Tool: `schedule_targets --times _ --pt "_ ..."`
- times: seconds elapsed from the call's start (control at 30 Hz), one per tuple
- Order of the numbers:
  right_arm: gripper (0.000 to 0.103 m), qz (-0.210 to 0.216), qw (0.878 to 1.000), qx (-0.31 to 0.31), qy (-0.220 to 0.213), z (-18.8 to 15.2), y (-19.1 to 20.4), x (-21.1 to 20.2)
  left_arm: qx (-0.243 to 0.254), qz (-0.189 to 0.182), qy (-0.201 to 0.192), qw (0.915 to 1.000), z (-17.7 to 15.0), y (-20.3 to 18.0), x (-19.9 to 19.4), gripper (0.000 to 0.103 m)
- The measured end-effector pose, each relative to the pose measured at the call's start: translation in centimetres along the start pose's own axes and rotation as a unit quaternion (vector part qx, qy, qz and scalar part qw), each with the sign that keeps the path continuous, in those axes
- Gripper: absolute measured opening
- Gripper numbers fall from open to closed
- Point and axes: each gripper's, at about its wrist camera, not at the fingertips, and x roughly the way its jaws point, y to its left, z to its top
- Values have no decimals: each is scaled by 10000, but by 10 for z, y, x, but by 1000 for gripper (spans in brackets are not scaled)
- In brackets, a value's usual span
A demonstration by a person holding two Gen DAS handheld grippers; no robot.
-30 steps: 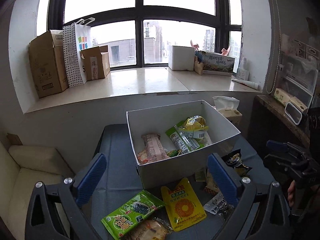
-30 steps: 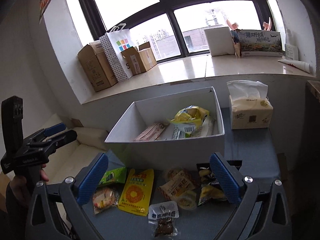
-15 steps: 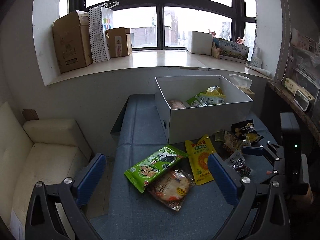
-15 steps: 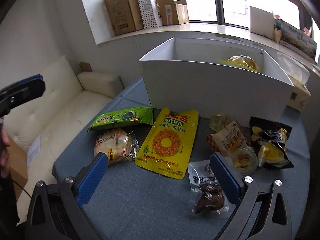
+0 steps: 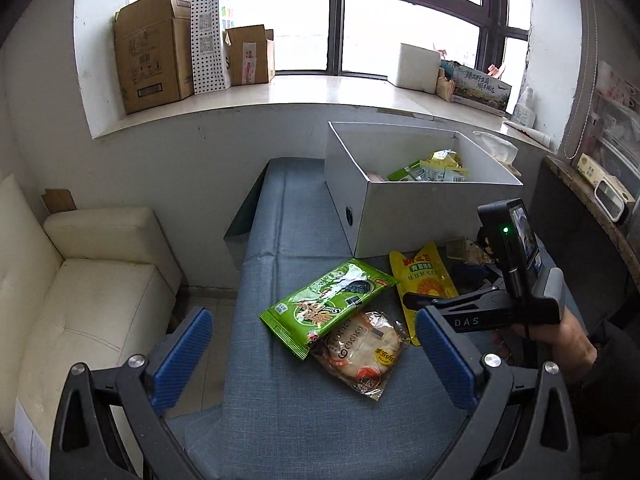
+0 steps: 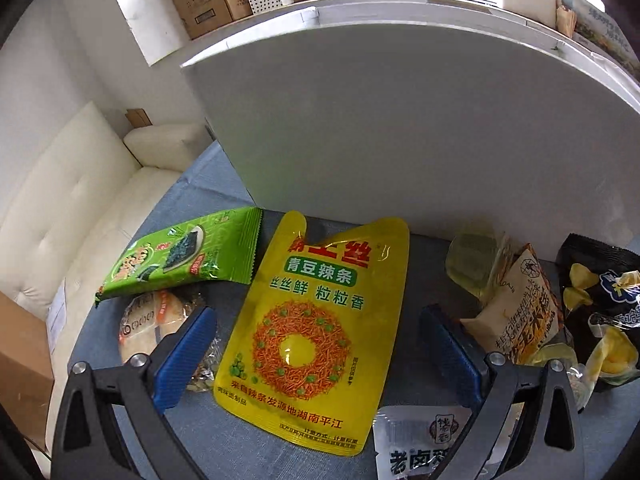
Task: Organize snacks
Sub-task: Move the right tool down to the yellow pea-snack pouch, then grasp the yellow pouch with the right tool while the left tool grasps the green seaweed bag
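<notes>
Lying between right gripper [image 6: 318, 350] fingers: yellow pouch [image 6: 310, 332].

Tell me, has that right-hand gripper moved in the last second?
Yes. The right gripper has dropped down and forward: the white box now towers over its view, and the yellow packet lies between its open fingers.

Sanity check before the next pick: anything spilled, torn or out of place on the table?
Nothing spilled or torn. Loose snacks lie jumbled before the white box: the green packet overlaps the bread bag, and the yellow pouch has a curled top edge. Both the right gripper and the left gripper are open and empty.
</notes>
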Motion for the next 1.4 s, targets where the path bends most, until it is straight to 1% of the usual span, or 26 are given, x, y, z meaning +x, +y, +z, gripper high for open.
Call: schedule_targets --times 0.03,0.1,0.2,0.3,0.33,0.37,0.43,0.53,0.57,0.6,0.67,0.73,0.8,0.83,0.93,1.0,1.03,1.07,1.1,1.17,1.27,1.33,1.4 --pt "103 -121 9999 -109 54 0 3 4 39 95 -15 9999 0 -2 1 103" --pt "103 -426 9986 -328 11 2 13 10 133 218 -40 9997 -1 -7 2 103" --pt "103 -856 9955 -383 95 6 21 17 249 325 -50 9991 -2 -12 4 103" --pt "103 -911 9953 -256 191 11 21 19 237 297 16 9993 -4 -12 8 103" --pt "101 -905 9954 -241 193 11 20 18 223 260 29 9994 -5 -12 10 103" --pt "97 -914 9953 -266 160 11 20 17 212 232 43 9995 -5 -12 11 103" --pt "69 -858 9956 -370 43 13 24 12 194 243 87 9995 -7 -10 16 103" --pt "44 -698 9972 -287 -10 10 21 2 159 140 158 9996 -9 -6 24 103" --pt "42 -570 9981 -205 -83 7 18 -4 138 90 167 9997 -10 -4 26 103" --pt "41 -471 9987 -185 -38 5 16 -6 129 19 192 9997 -10 -3 30 103" --pt "38 -406 9989 -191 -96 -2 15 -15 145 -88 270 9995 -11 -1 38 103" --pt "37 -257 9991 -165 -298 -9 15 -33 211 -261 360 9988 -11 -1 47 103" --pt "37 -157 9985 -88 -523 -15 13 -53 298 -327 453 9980 -9 -4 57 103" --pt "37 -92 9980 -48 -626 -19 11 -62 363 -418 478 9973 -8 -6 63 103" --pt "37 104 9957 96 -917 -26 7 -96 532 -523 647 9951 -2 -13 84 103" --pt "37 117 9941 146 -1070 -32 1 -114 725 -433 832 9930 5 -20 102 103" --pt "37 146 9935 174 -1113 -33 -4 -121 827 -482 844 9918 7 -24 110 103" --pt "37 180 9929 212 -1153 -36 -7 -128 901 -568 874 9905 10 -27 118 103" --pt "37 184 9925 247 -1183 -40 -7 -131 983 -625 1002 9881 12 -29 128 103" --pt "37 168 9922 274 -1208 -43 -11 -137 1306 -781 1190 9812 15 -35 147 103" --pt "37 262 9921 354 -1178 -45 -17 -137 1739 -1134 1432 9677 19 -39 171 103" --pt "37 345 9914 435 -1183 -47 -21 -134 1828 -1421 1658 9586 22 -35 185 103" --pt "37 330 9911 482 -1197 -51 -24 -134 1848 -1780 1819 9492 23 -31 195 103"
